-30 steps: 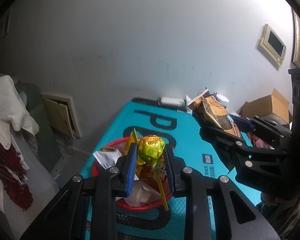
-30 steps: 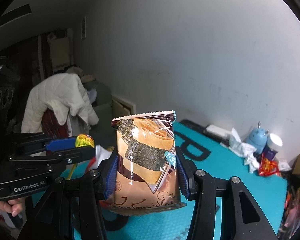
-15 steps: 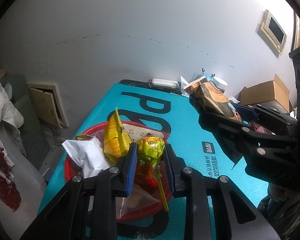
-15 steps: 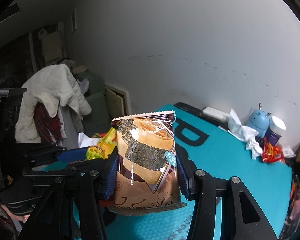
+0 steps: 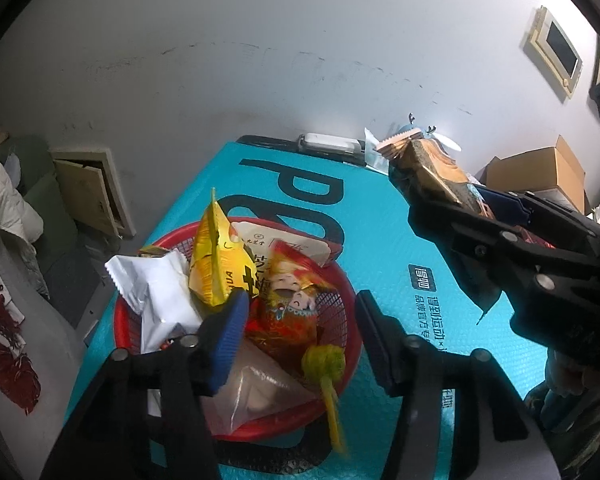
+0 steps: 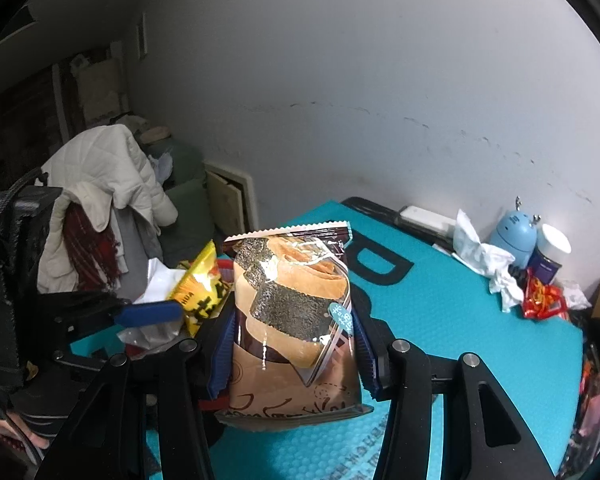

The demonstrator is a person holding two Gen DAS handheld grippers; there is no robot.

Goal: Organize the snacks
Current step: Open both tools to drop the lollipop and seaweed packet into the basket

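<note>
Teal mat [image 5: 380, 216] under both grippers, big black letters "P" and part of another, plus a small printed block of Chinese characters to the right of the left fingers, too small to read

Red basket [image 5: 340, 312] just ahead of and below the left gripper [image 5: 300, 336], holding a white pack [image 5: 156, 292], a yellow pack [image 5: 216, 264] with "HUA" legible, a red cartoon-face pack [image 5: 288, 304], and a pale box [image 5: 284, 240] with Chinese print

Right gripper [image 6: 292, 348]: fingers clamped on an upright seaweed roll pack [image 6: 296, 312], brown, pads pressing both sides; script along its bottom edge, unreadable

Left gripper: jaws have just been opening, pads apart, gripping nothing. Lollipop [image 5: 325, 362], yellow-green, blurred, lies between the fingers at the basket's near rim, touching neither pad, stick pointing back toward the camera
</note>
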